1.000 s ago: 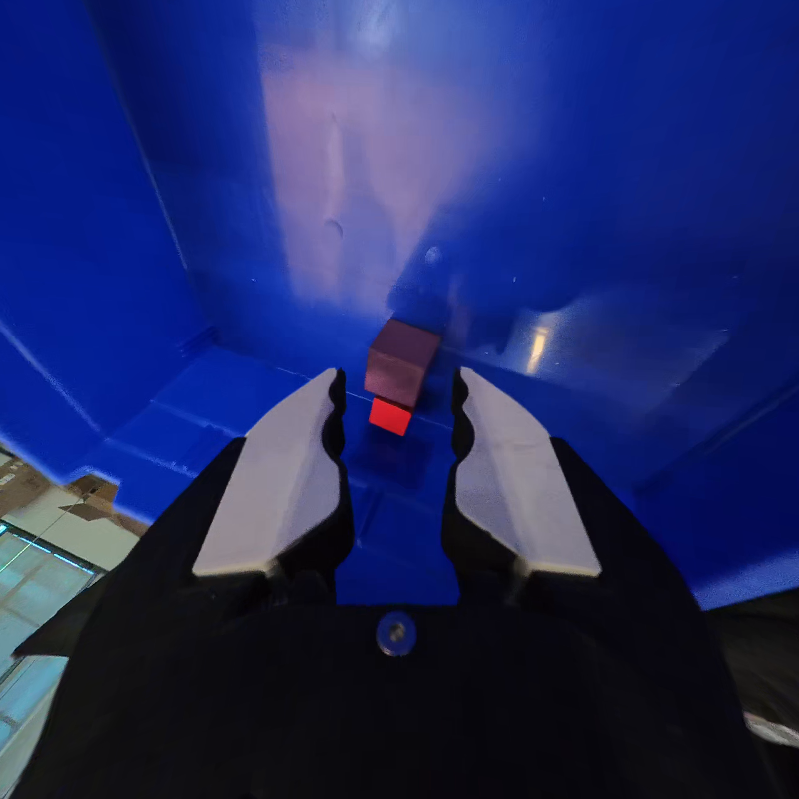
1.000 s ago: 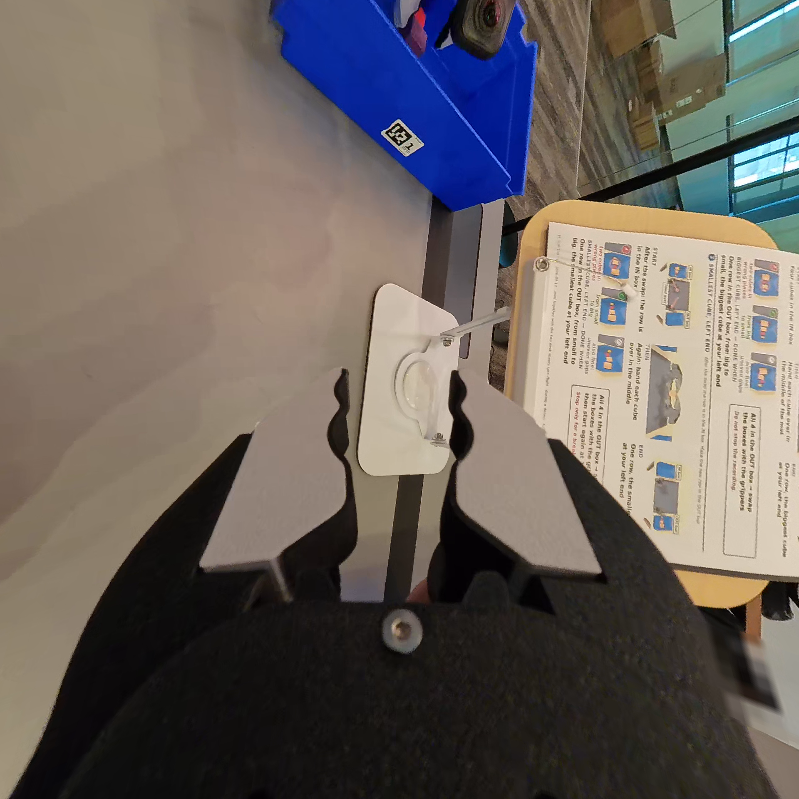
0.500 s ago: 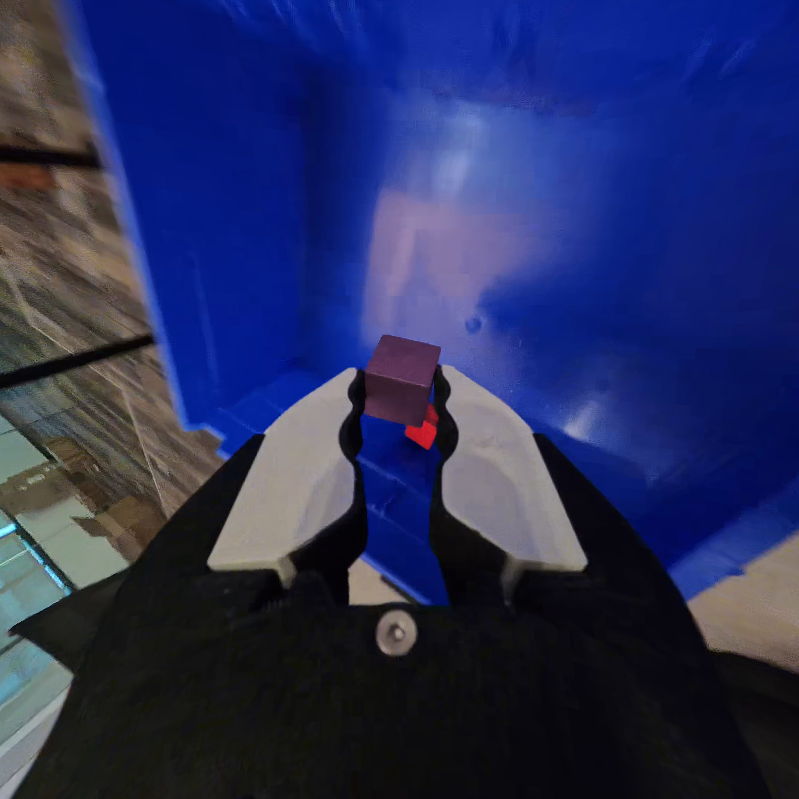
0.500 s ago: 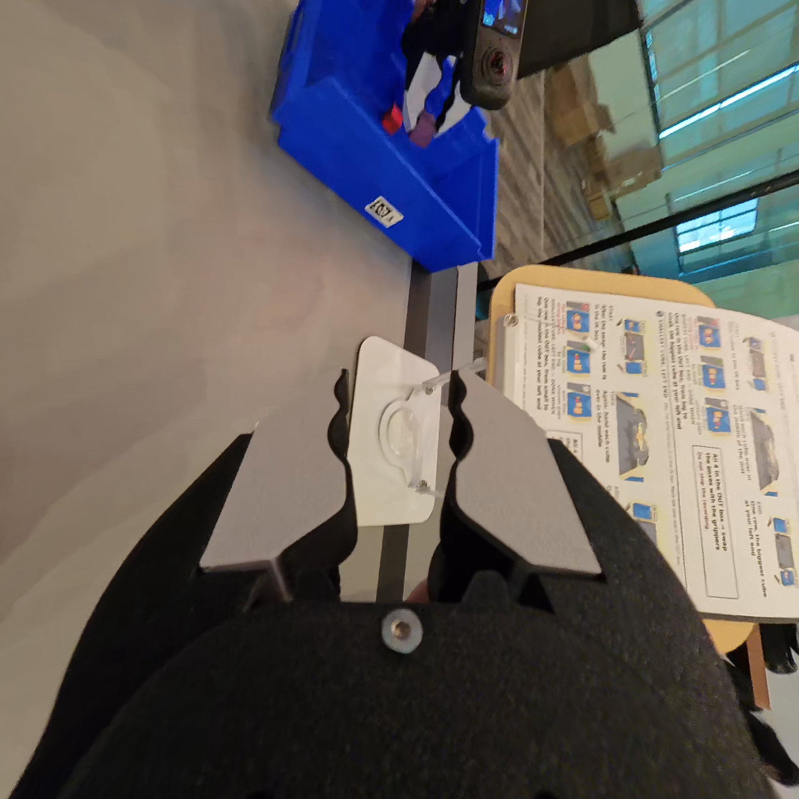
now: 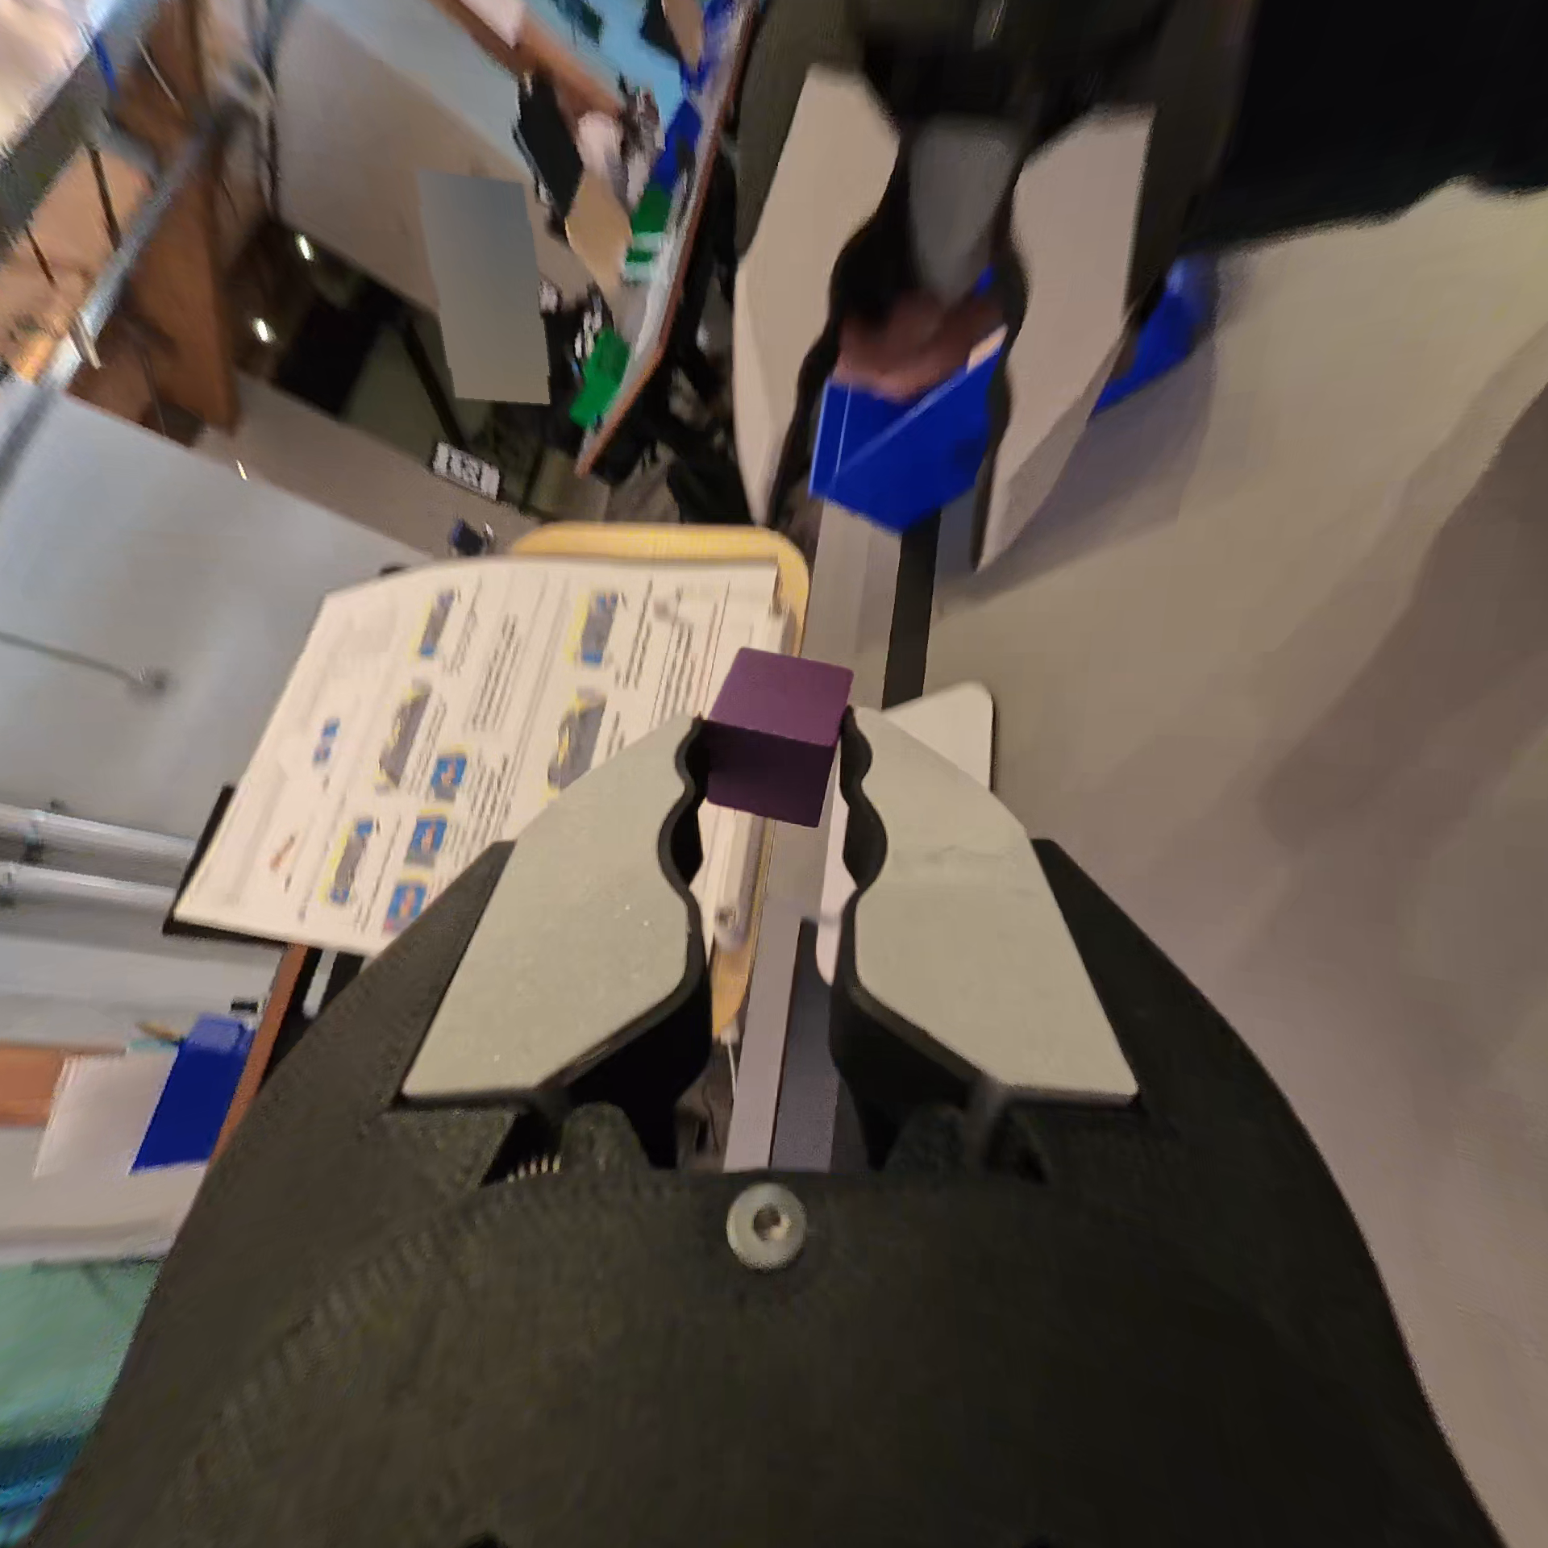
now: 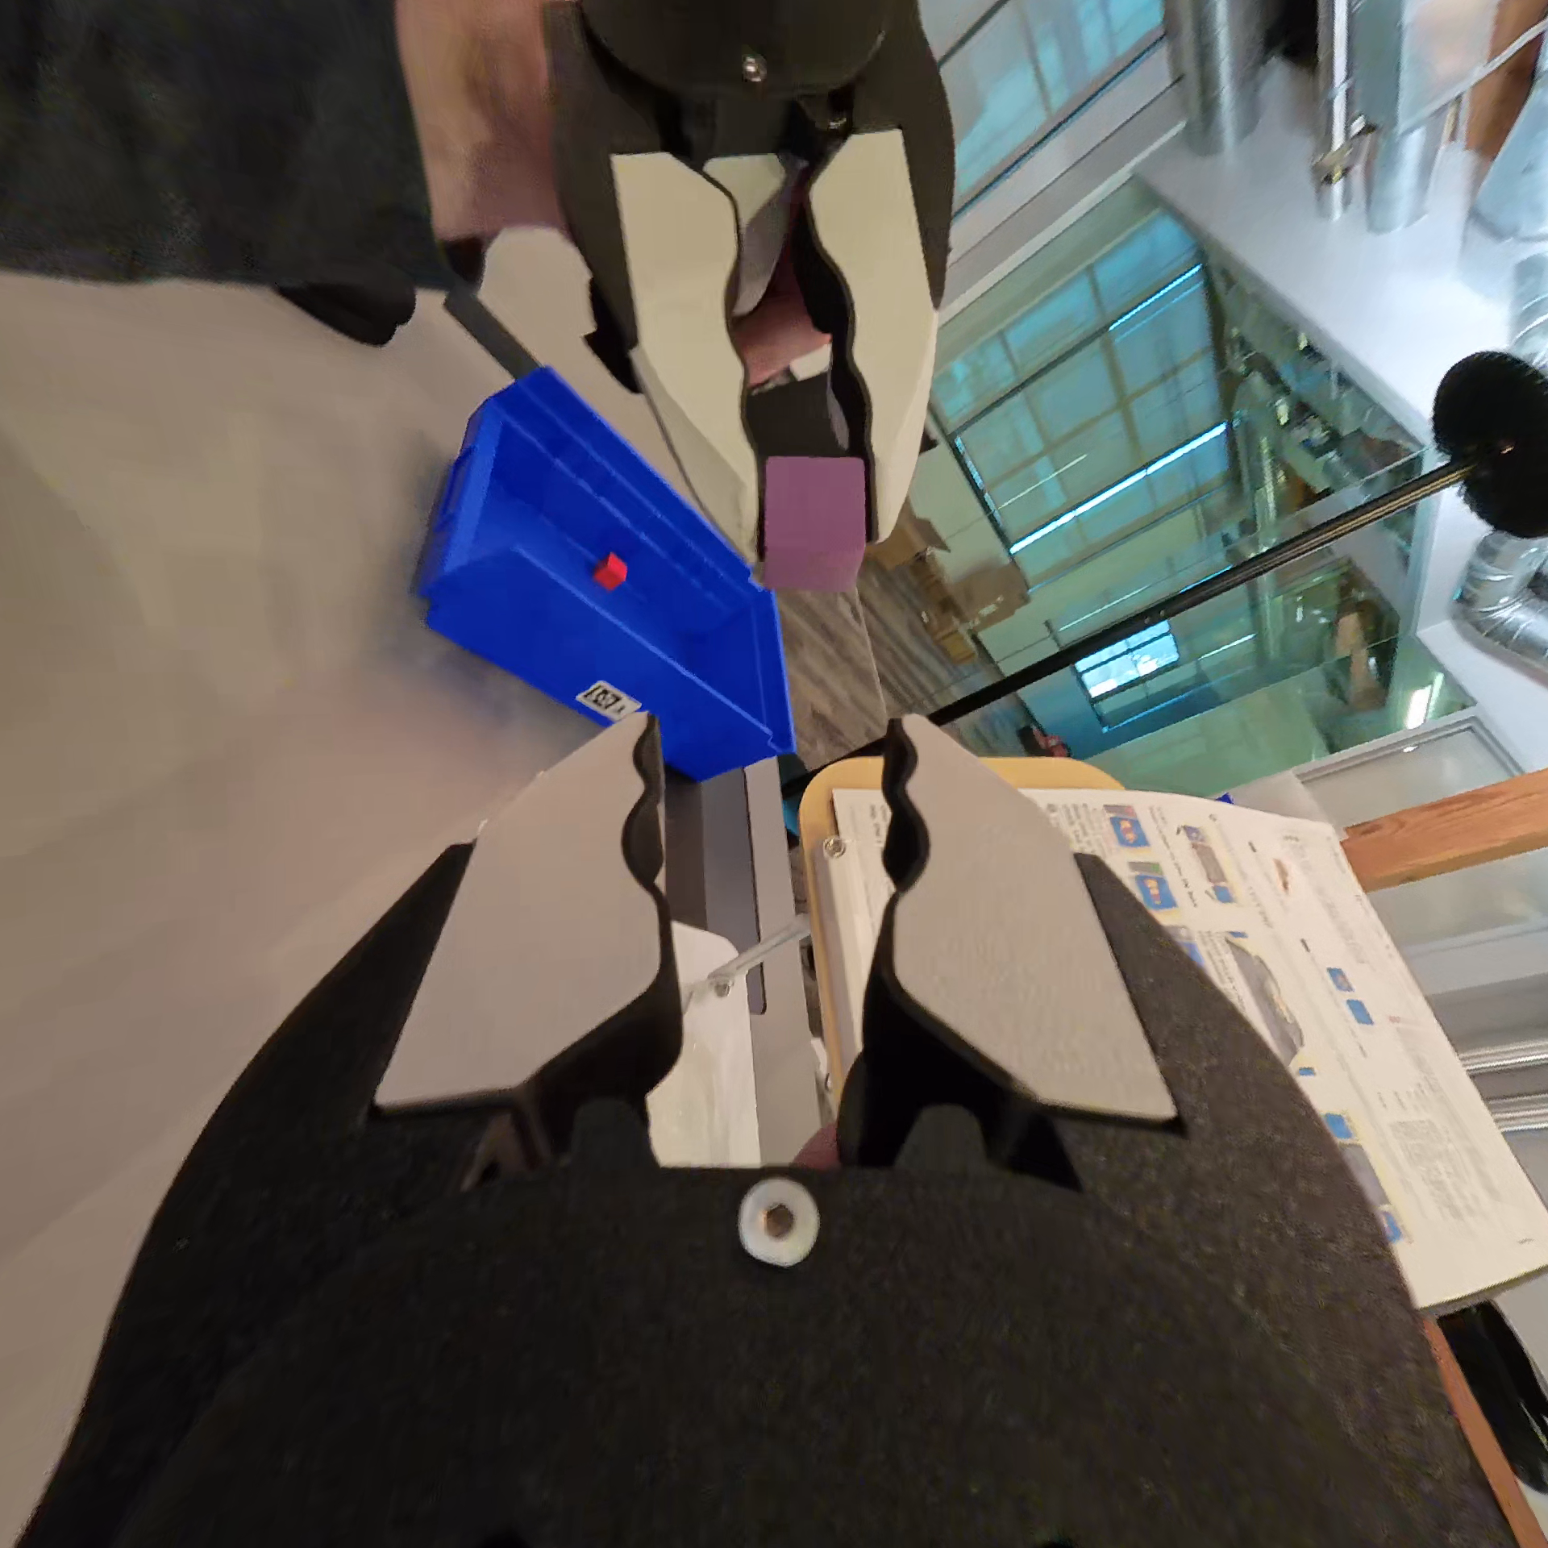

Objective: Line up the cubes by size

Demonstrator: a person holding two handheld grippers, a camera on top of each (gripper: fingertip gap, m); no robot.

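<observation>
My left gripper [image 5: 772, 737] is shut on a purple cube [image 5: 775, 741], both pads pressed on its sides, and holds it in the air above the table edge. The right wrist view shows the same cube [image 6: 812, 523] clamped at that gripper's fingertips [image 6: 817, 511], pointing toward my right gripper. My right gripper [image 6: 775, 754] is open with nothing between its fingers, a short way from the cube; it shows blurred in the left wrist view [image 5: 905, 402]. A small red cube [image 6: 611, 571] lies inside a blue bin [image 6: 536, 637] on the grey table.
A second blue bin [image 5: 896, 452] shows behind the right gripper. An instruction sheet on a wooden board [image 6: 1215, 963] stands off the table's edge, beside a white plate [image 5: 955, 729] on the edge. A person's sleeve [image 6: 193, 142] is at the top left. Left tips to right tips: about 6 cm.
My left gripper closed on the purple cube in the blue bin, lifted it out and swung it to face the right gripper. The right gripper turned toward it and opened wider.
</observation>
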